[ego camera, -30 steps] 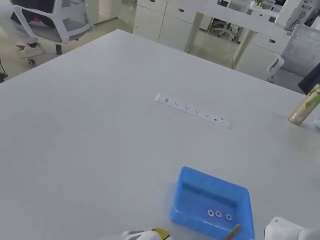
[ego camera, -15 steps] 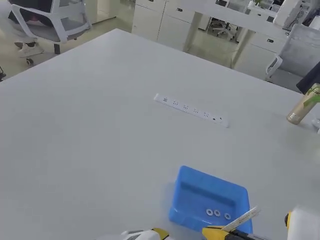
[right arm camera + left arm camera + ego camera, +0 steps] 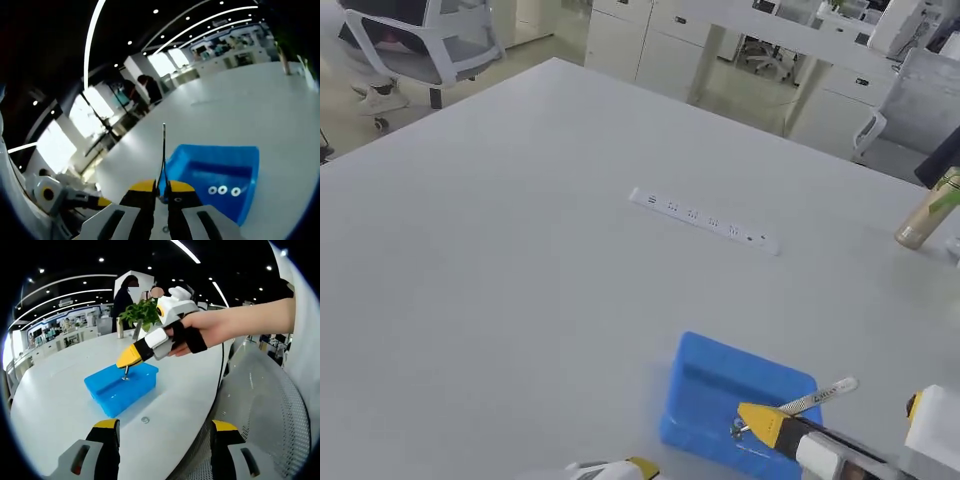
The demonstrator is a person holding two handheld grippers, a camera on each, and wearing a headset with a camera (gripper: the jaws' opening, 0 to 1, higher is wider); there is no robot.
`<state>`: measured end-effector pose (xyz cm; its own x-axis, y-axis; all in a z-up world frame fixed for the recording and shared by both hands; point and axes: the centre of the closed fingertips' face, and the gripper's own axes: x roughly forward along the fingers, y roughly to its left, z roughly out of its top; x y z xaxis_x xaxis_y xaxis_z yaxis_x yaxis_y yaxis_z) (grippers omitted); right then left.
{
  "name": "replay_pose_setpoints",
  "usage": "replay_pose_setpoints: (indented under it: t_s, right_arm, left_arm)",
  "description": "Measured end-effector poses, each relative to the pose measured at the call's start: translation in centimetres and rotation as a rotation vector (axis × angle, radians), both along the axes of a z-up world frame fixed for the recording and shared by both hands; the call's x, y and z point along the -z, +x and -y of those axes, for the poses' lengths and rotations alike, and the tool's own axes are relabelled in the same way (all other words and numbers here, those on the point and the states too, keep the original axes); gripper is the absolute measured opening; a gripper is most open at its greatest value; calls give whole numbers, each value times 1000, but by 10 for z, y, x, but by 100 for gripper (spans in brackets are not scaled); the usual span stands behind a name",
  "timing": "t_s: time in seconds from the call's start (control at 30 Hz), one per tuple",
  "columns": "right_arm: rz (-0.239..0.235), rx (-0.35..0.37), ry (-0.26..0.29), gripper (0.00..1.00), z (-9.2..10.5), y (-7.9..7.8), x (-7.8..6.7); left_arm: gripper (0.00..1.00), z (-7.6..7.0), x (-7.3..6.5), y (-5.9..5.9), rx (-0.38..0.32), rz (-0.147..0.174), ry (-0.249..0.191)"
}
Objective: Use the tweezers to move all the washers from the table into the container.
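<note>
Right gripper (image 3: 163, 189): pinches the tweezers (image 3: 163, 150) between jaws pressed together, in a hand (image 3: 200, 332) with a black strap. Hangs over the near side of the tray (image 3: 240, 155). Tweezer tips: point down into the tray in the left gripper view, but too small and blurred there to tell whether anything sits between them. Drop out of sight below the jaws in the right gripper view. In the head view, reach past the tray's right edge with the back end.

Left gripper (image 3: 165, 427): jaws spread wide, nothing between them. Cut off by the bottom edge in the head view, left of the tray.

Washers (image 3: 222, 190): three in a row on the tray floor, plain in the right gripper view. Mostly covered by the right gripper in the head view.

Loose washer (image 3: 145, 419): flat on the table (image 3: 520, 250), just outside the tray's near wall, ahead of the left jaws.

Farther out on the table: a power strip (image 3: 705, 222) beyond the tray and a bottle (image 3: 928, 220) lying near the right edge. A plant (image 3: 142, 312) partly hidden behind the hand, and a chair (image 3: 420, 40) off the far corner.
</note>
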<state>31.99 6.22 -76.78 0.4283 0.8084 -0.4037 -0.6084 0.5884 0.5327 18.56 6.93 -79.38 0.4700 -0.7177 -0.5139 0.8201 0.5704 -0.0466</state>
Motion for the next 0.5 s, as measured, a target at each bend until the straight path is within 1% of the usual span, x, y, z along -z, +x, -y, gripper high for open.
replay_pose_setpoints:
  t_s: [0.13, 0.2, 0.37, 0.4, 0.43, 0.5]
  right_arm:
    - [9, 23, -24, 5, -1, 12, 5]
    - [16, 23, -51, 5, -1, 18, 10]
    - [32, 26, -90, 5, -3, 30, 19]
    - [41, 23, -116, 5, -2, 34, 23]
    - [44, 22, -124, 5, -1, 35, 25]
    - [52, 14, -159, 5, -2, 40, 32]
  left_arm:
    - [74, 0, 1, 0, 1, -2, 2]
    - [74, 0, 1, 0, 0, -3, 1]
    - [73, 0, 2, 0, -1, -5, 4]
    - [73, 0, 2, 0, -1, -6, 4]
    - [73, 0, 2, 0, -1, -6, 3]
    - [73, 0, 2, 0, 1, -7, 5]
